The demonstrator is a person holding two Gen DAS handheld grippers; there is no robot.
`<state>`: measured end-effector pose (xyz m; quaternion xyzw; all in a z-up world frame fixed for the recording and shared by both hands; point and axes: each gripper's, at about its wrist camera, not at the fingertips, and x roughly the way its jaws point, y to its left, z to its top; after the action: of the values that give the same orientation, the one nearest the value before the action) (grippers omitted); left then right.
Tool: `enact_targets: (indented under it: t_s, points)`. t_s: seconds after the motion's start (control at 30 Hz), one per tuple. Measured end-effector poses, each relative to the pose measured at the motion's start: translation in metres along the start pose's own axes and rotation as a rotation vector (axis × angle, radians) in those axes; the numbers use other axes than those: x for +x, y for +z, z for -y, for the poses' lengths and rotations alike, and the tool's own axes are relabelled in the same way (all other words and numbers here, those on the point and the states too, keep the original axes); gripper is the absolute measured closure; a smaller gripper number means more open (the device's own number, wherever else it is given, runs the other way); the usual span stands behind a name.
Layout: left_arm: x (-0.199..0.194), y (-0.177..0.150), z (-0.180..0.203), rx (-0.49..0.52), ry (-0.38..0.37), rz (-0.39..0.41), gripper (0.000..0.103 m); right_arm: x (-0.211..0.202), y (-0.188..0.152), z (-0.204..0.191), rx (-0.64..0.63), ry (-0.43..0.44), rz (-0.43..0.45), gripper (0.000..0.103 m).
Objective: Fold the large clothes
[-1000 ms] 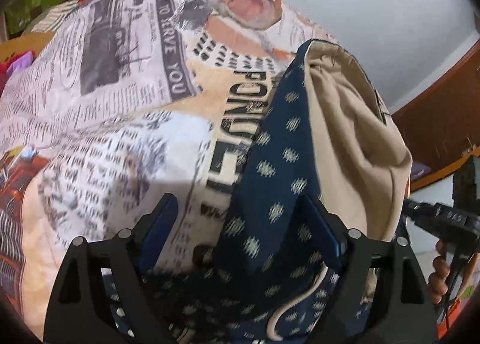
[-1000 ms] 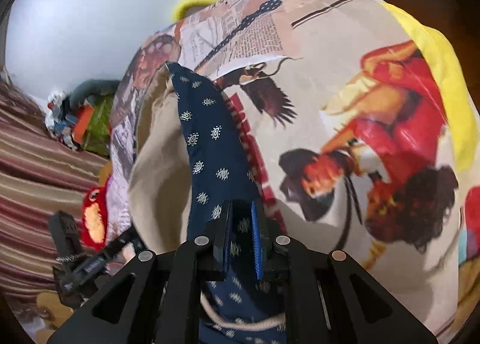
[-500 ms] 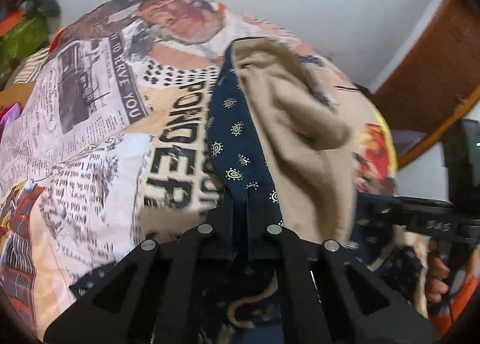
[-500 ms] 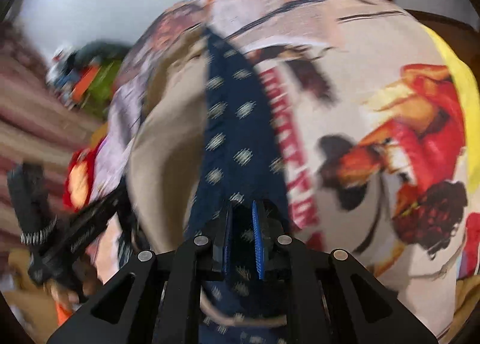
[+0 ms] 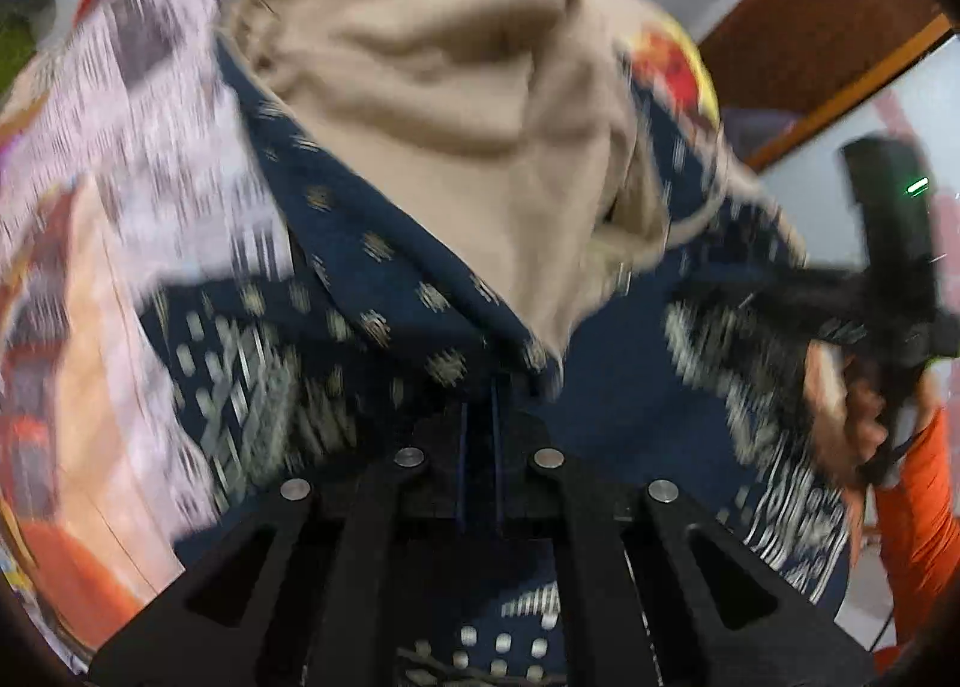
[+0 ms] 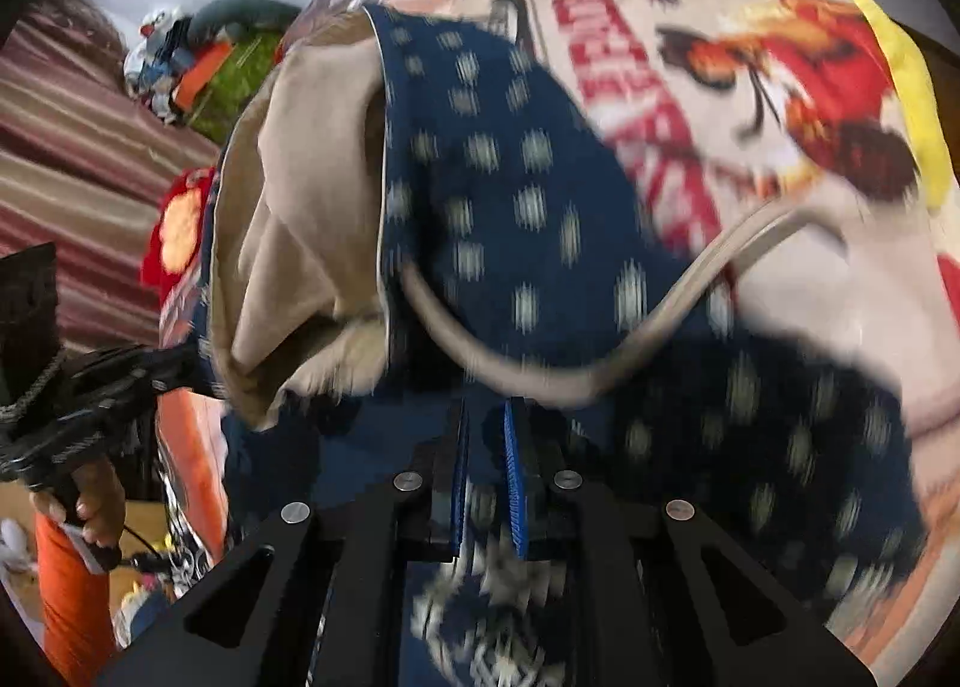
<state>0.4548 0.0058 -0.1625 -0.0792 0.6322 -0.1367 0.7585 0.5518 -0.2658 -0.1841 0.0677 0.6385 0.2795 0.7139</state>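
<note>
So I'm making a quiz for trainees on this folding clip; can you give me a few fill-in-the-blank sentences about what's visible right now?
1. The navy garment has a lining coloured ____.
2. Both the left tongs and the right tongs are ____ on the navy garment.
3. The person's sleeve is coloured ____.
4. The navy garment lies on a bedsheet printed like a ____.

Missing words: beige; shut; orange; newspaper
</note>
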Motion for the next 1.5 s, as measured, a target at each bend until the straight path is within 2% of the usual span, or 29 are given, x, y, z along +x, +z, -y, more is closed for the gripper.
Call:
enact_targets:
  t_s: [0.1,0.17,0.2,0.23,0.3,0.37,0.43,0.53,0.6,0.63,0.67,0.7,0.73,0.77,0.8,0.83,0.87,0.9,0.93,0.97,1.03,1.07,1.2,1.37,1.5]
  points:
    - [-0.001,-0.015,0.007,0.035,0.034,-0.002,0.096,-0.013,-0.018,-0.009,-0.036,-0.043,0.012,0.093]
    - [-0.013,-0.016,0.008,0.058,0.048,0.026,0.088,-0.027,-0.026,-0.017,-0.063,-0.076,0.019,0.093]
    - [-0.022,-0.016,0.005,0.061,0.050,0.051,0.073,-0.035,-0.030,-0.019,-0.080,-0.103,0.026,0.093]
    - [-0.032,-0.013,0.001,0.053,0.056,0.090,0.052,-0.045,-0.034,-0.021,-0.103,-0.153,0.040,0.093]
    - [-0.050,-0.004,-0.014,0.005,0.084,0.186,0.030,-0.058,-0.039,-0.025,-0.149,-0.257,0.076,0.093]
    - [-0.061,0.010,-0.036,-0.075,0.111,0.266,0.028,-0.063,-0.040,-0.023,-0.201,-0.379,0.105,0.093]
    - [-0.055,0.027,-0.058,-0.154,0.111,0.275,0.028,-0.060,-0.043,-0.012,-0.236,-0.466,0.085,0.093]
    - [-0.028,0.053,-0.088,-0.258,0.130,0.248,0.028,-0.042,-0.050,0.010,-0.225,-0.512,0.004,0.093]
    - [-0.010,0.065,-0.102,-0.301,0.147,0.234,0.028,-0.036,-0.056,0.017,-0.267,-0.512,0.029,0.093]
    - [-0.005,0.070,-0.109,-0.308,0.139,0.242,0.028,-0.038,-0.059,0.017,-0.285,-0.515,0.041,0.089]
    - [-0.001,0.072,-0.116,-0.319,0.130,0.257,0.028,-0.038,-0.062,0.016,-0.295,-0.541,0.053,0.083]
    - [0.004,0.078,-0.121,-0.336,0.133,0.270,0.028,-0.035,-0.064,0.013,-0.307,-0.605,0.070,0.061]
    - [0.009,0.083,-0.124,-0.346,0.137,0.273,0.028,-0.031,-0.067,0.010,-0.332,-0.678,0.091,0.031]
    - [0.015,0.086,-0.127,-0.348,0.133,0.271,0.028,-0.027,-0.074,0.007,-0.395,-0.809,0.130,0.016]
    - [0.022,0.091,-0.127,-0.348,0.123,0.264,0.031,-0.025,-0.079,0.007,-0.436,-0.882,0.169,0.000]
    - [0.027,0.096,-0.125,-0.341,0.117,0.258,0.041,-0.025,-0.083,0.012,-0.449,-0.875,0.194,0.000]
    - [0.030,0.100,-0.122,-0.327,0.121,0.257,0.047,-0.028,-0.082,0.019,-0.411,-0.833,0.189,0.000]
    - [0.030,0.104,-0.116,-0.302,0.135,0.264,0.061,-0.033,-0.078,0.026,-0.357,-0.786,0.185,0.000]
    - [0.028,0.105,-0.109,-0.274,0.141,0.275,0.090,-0.038,-0.073,0.037,-0.291,-0.725,0.169,0.000]
    - [0.022,0.106,-0.098,-0.238,0.162,0.285,0.097,-0.041,-0.069,0.046,-0.244,-0.679,0.157,0.000]
    - [0.004,0.104,-0.077,-0.158,0.220,0.340,0.097,-0.046,-0.066,0.058,-0.174,-0.613,0.142,0.000]
    - [-0.007,0.101,-0.067,-0.112,0.223,0.371,0.097,-0.050,-0.064,0.063,-0.139,-0.586,0.136,0.000]
    - [-0.062,0.082,-0.020,0.040,0.176,0.465,0.097,-0.072,-0.064,0.052,-0.138,-0.564,0.183,0.002]
    - [-0.109,0.051,0.043,0.219,0.152,0.501,0.097,-0.114,-0.064,0.001,-0.166,-0.437,0.326,0.002]
    - [-0.122,0.015,0.080,0.327,0.140,0.494,0.097,-0.141,-0.058,-0.030,-0.161,-0.305,0.414,0.002]
